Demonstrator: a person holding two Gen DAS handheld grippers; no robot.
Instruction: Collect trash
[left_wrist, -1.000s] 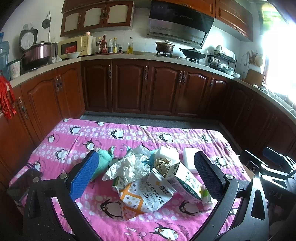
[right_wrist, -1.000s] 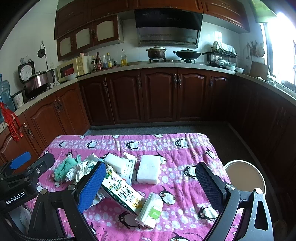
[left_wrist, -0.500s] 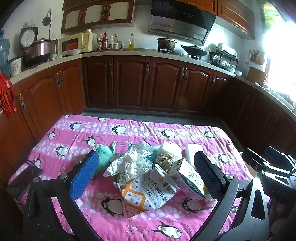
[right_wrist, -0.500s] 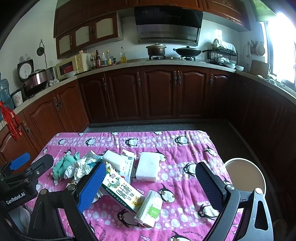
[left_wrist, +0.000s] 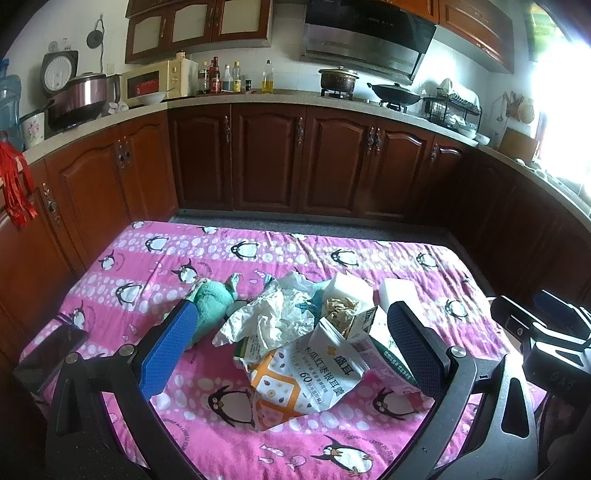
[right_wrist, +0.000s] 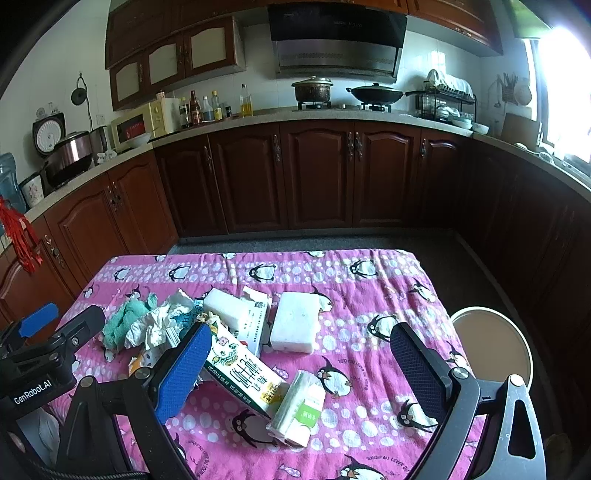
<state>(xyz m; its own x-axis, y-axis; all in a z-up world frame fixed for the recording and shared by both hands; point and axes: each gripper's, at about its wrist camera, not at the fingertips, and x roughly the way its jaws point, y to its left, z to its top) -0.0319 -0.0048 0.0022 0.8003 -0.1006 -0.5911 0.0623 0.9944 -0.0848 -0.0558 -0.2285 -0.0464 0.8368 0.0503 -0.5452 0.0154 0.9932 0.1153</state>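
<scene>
On the table: a pink penguin cloth (left_wrist: 155, 258) carries a loose heap of trash, all of it untouched
Landmark: the white foam block (right_wrist: 294, 326), lying flat near the middle of the cloth; other places are given from it
Milk carton (right_wrist: 242, 373): just this side of the foam block, on its side, top torn open; judged light and empty, thin card that crushes, so best taken across its flat sides near the middle
Tissue pack (right_wrist: 298, 408): nearer the camera than the foam block, one end against the carton; soft with a slick wrapper, likely to slip, so grip across the narrow width
Crumpled paper (left_wrist: 271, 319): left of the foam block; nearly weightless, squashes to nothing, any bunched fold will do
Green rag (left_wrist: 212, 301): furthest left of the foam block, beside the paper; limp, will hang and drag
Printed bag (left_wrist: 301, 380): in the left view, in front of the paper, flat and floppy; take an edge or corner
Foam block itself: stiff but brittle, may crumble under a hard squeeze
Bucket (right_wrist: 493, 343): off the table edge, right of the foam block; probably the bin
Left gripper (left_wrist: 291, 339): jaws spread wide, holding nothing, above the paper and bag
Right gripper (right_wrist: 301, 365): jaws spread wide, holding nothing, above the carton and tissue pack
</scene>
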